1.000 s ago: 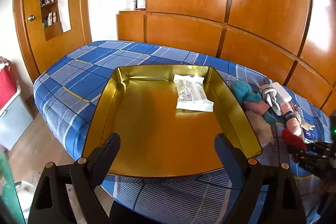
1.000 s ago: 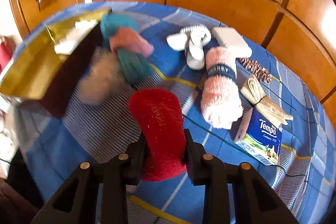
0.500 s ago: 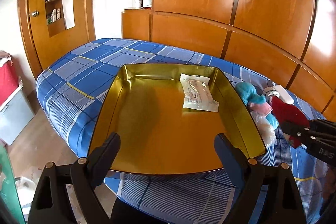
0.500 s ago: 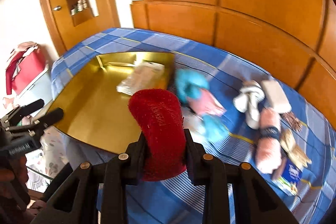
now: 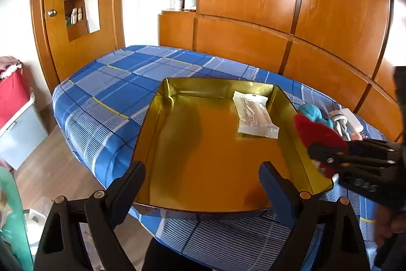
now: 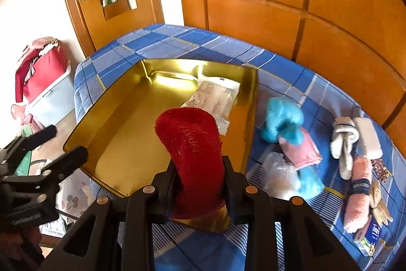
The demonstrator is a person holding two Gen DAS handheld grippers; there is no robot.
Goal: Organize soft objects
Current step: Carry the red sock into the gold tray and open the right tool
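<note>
Gripping the red sock at its lower part, the right gripper holds it upright, long axis toward the frame top, over the near right edge of the gold tray. Most tray floor is bare; a white packet lies upper right. The left gripper stands wide open, holding nothing.

The red sock, clamped in the right hand-held gripper, has been carried from the bed to above the gold tray's near right edge.
</note>
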